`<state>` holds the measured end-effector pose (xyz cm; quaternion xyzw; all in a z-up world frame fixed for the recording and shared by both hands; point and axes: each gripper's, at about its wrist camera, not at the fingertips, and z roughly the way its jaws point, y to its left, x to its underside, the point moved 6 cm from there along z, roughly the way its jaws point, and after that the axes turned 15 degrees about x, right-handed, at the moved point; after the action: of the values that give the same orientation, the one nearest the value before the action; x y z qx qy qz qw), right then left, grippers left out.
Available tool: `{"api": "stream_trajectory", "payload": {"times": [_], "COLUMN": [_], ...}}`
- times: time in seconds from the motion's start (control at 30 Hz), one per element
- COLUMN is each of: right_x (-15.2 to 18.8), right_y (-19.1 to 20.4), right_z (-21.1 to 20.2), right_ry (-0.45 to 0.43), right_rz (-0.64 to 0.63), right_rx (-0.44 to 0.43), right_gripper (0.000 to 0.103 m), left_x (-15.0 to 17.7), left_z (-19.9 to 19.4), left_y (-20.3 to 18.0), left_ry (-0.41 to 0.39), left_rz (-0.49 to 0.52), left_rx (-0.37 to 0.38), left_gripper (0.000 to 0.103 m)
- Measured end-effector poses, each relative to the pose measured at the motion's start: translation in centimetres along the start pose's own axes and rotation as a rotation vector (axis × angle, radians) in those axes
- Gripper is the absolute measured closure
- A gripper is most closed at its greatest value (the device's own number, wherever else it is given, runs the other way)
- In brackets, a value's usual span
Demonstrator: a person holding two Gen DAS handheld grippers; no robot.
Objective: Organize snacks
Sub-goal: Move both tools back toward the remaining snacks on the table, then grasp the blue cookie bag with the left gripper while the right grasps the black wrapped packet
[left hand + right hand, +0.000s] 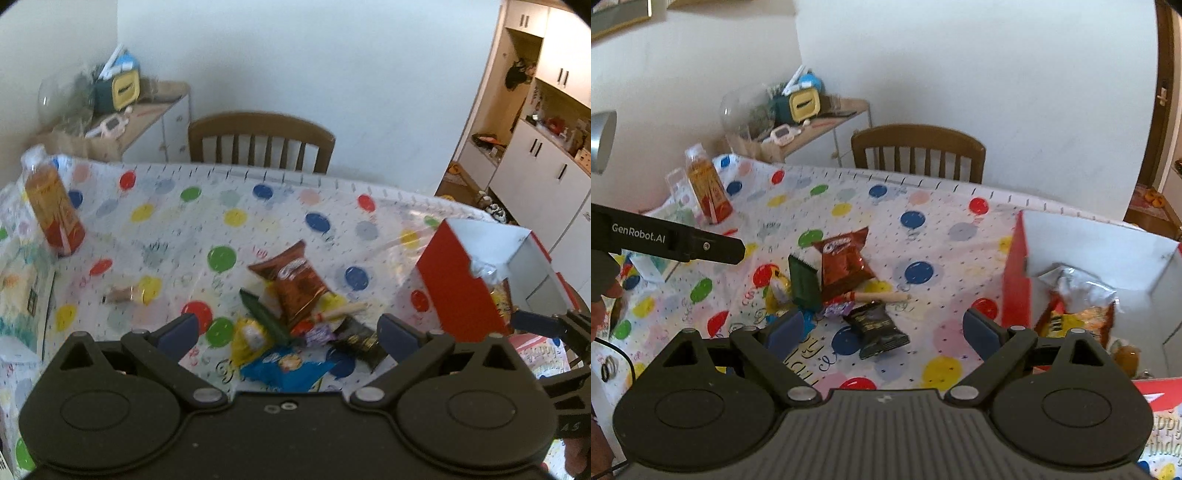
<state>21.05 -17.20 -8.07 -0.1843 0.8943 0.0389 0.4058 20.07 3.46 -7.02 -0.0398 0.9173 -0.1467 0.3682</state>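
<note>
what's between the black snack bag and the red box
Only bare balloon-print tablecloth between the black bag and the red box, clearest in the right wrist view.

My two wrist cameras looked down across the bench (258, 206) toward its far edge, sharing the snack pile (849, 288).

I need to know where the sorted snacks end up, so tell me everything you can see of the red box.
The red box looks like cardboard, red outside and plain white inside. It stands on the balloon-print tablecloth at the table's right side, right of the loose snack pile, its open top showing the interior. Inside lie a silvery crinkled packet and yellow-orange snack bags. In the left wrist view the right gripper reaches up to its near side; contact cannot be told.
</note>
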Motion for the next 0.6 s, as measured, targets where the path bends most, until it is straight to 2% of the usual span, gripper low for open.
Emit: {"api": "stream_trajectory", "payload": {"times": [0.23, 0.43, 0.6], "right_x": [0.8, 1.0, 1.0], "right_y": [2.1, 2.6, 3.0], "right_z": [3.9, 7.2, 9.7], "right_ry": [0.076, 0.128, 0.153], "right_rz": [-0.048, -0.091, -0.129], "right_rx": [0.002, 0.017, 0.019], "right_gripper": [0.009, 0.009, 0.010], "left_x": [1.2, 1.7, 2.3], "left_z": [2.6, 5.4, 8.0], "left_y": [2.6, 3.2, 3.8], "left_ry": [0.091, 0.151, 0.211], "left_rz": [-0.117, -0.172, -0.245], "left_rx": [0.028, 0.036, 0.035], "left_gripper": [0.006, 0.009, 0.019]}}
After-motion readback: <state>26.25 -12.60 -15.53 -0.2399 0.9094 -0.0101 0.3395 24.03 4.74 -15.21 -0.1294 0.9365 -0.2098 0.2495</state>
